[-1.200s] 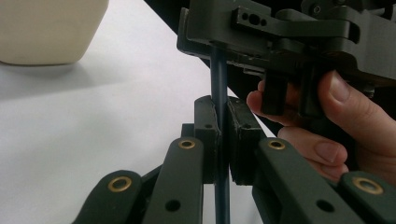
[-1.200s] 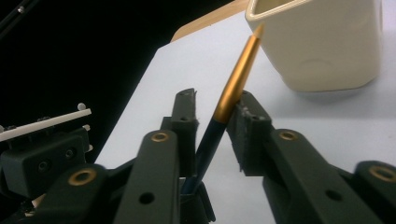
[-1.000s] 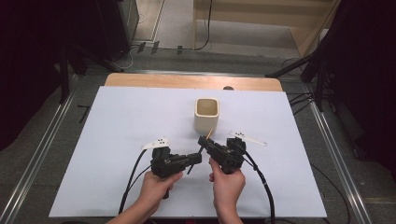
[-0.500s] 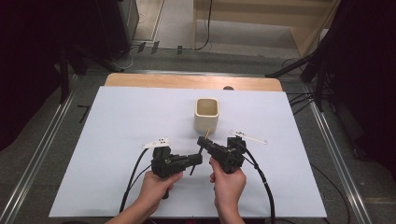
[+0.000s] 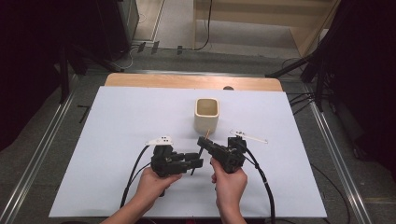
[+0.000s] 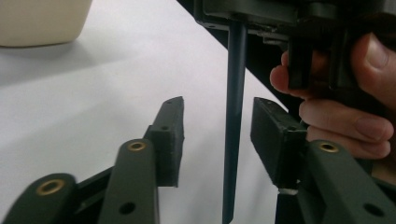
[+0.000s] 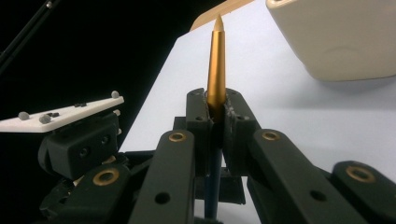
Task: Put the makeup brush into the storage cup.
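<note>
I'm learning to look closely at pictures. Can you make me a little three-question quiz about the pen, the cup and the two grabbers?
1. True or false: the right gripper is shut on the pen.
2. The left gripper has its jaws: A) clamped on the pen, B) open on either side of the pen's dark shaft, C) inside the cup.
3. Fill in: the pen's gold tip points toward the cream ____.

Key: 1 true; 2 B; 3 cup.
</note>
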A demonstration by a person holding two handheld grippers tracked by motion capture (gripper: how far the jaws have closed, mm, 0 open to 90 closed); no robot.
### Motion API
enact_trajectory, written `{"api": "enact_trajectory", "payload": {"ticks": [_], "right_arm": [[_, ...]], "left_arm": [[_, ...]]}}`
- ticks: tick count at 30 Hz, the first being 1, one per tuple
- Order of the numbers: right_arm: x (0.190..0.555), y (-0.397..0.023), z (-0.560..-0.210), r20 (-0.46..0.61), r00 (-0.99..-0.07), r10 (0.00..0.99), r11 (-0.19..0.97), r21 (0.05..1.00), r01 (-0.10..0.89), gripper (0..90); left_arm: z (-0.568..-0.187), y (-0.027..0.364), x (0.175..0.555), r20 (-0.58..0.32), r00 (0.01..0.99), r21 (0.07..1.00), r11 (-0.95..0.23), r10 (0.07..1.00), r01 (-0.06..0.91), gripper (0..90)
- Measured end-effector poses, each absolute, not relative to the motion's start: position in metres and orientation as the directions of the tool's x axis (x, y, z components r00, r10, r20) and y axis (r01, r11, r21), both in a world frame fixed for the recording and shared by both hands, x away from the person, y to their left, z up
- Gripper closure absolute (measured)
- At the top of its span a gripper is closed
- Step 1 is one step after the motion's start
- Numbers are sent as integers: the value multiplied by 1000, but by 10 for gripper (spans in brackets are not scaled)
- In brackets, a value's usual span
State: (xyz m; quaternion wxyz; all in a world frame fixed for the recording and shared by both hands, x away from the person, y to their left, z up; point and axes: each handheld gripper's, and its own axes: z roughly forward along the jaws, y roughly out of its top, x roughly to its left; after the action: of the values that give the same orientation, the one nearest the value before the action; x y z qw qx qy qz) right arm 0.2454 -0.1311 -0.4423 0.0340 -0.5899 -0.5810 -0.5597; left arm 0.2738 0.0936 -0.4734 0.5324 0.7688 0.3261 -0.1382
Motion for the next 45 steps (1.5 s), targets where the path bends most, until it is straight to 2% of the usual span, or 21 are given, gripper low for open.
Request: {"api": "enact_trajectory", "payload": {"ticks": [17,31,45], "right_arm": [[249,-135,-444,681,-339,649,-262,618,741,834],[253,-138,-447,652,-393,648,-167,625,763,834],[258,-143,-449,624,-436,648,-87,630,772,833]], "left_arm": [[-469,96,279,-542,773,720,-292,330,630,400],[-467,97,282,-563,771,689,-346,297,637,356],[-465,103,286,-563,763,656,-391,316,646,340]]}}
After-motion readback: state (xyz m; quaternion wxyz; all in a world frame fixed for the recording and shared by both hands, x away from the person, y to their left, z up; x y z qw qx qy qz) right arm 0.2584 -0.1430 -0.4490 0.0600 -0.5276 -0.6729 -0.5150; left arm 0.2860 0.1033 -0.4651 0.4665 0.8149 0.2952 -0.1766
